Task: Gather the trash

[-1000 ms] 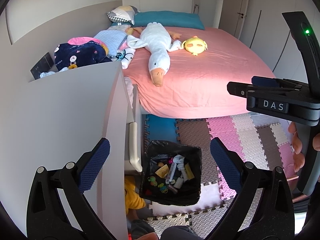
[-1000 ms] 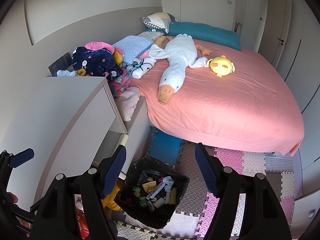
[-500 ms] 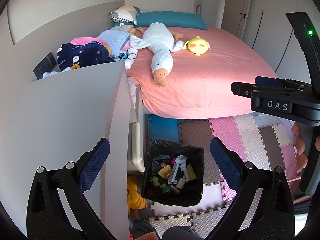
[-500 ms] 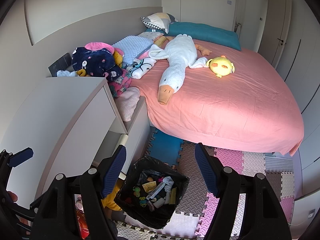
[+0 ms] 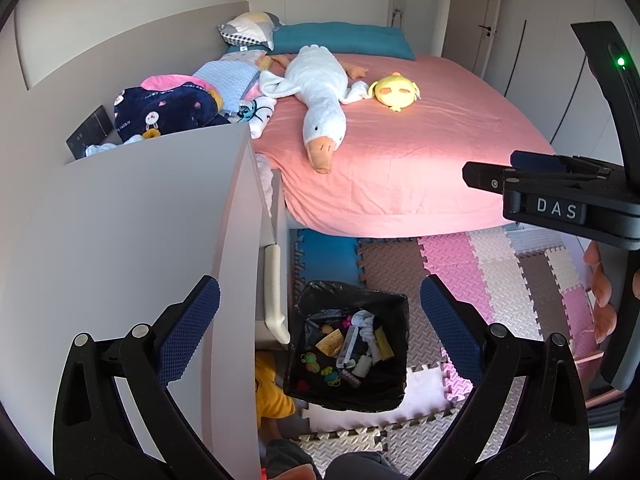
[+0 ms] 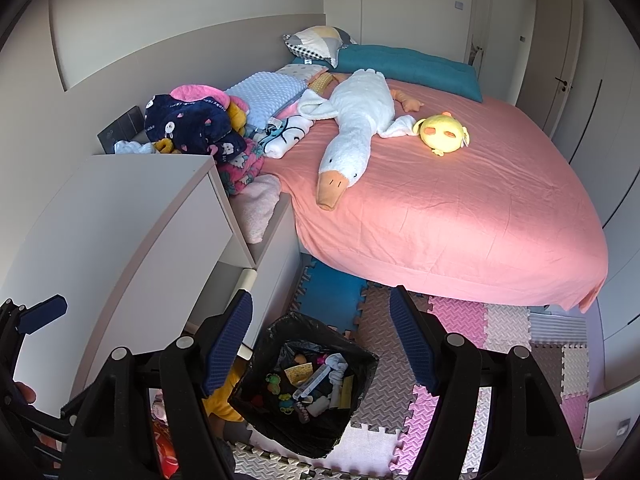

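I see a pink-sheeted bed carrying a white goose plush, a yellow chick plush and a teal pillow. On the foam-mat floor stands a black-lined bin beside the white cabinet.

**Our right gripper over the lined bin**

At lower centre of the frame our right gripper stands with jaws apart, nothing between them; below it we see the black-lined bin holding small trash; the pink bed fills the right, a white goose plush lying on it.
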The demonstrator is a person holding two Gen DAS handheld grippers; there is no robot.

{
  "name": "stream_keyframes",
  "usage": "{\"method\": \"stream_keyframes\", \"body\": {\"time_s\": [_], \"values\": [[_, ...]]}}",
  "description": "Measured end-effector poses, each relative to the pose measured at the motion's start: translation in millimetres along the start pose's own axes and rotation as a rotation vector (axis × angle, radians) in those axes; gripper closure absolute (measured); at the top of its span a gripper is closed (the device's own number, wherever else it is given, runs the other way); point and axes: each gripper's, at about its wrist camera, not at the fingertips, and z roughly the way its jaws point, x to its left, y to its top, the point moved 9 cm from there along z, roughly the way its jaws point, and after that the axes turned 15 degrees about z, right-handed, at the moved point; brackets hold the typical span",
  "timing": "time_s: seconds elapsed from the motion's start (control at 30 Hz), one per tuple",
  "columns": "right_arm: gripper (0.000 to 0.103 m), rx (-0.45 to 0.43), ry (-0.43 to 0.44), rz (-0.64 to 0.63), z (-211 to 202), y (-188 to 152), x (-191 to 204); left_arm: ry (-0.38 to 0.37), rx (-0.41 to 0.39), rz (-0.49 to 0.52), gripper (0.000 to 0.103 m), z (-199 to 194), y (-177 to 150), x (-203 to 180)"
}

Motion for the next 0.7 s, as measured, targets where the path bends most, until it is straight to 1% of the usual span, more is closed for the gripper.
{"method": "stream_keyframes", "body": {"time_s": [0.6,0.7], "values": [[0.031,0.000,0.000,-0.001,0.0,0.0,0.1,-0.004,-0.012,-0.006,0.006,0.4,-0.5,-0.6],[0.031,0.002,0.001,0.000,0.1,-0.2,0.1,0.012,-0.021,-0.013,0.006,-0.1,-1.0,1.8]]}}
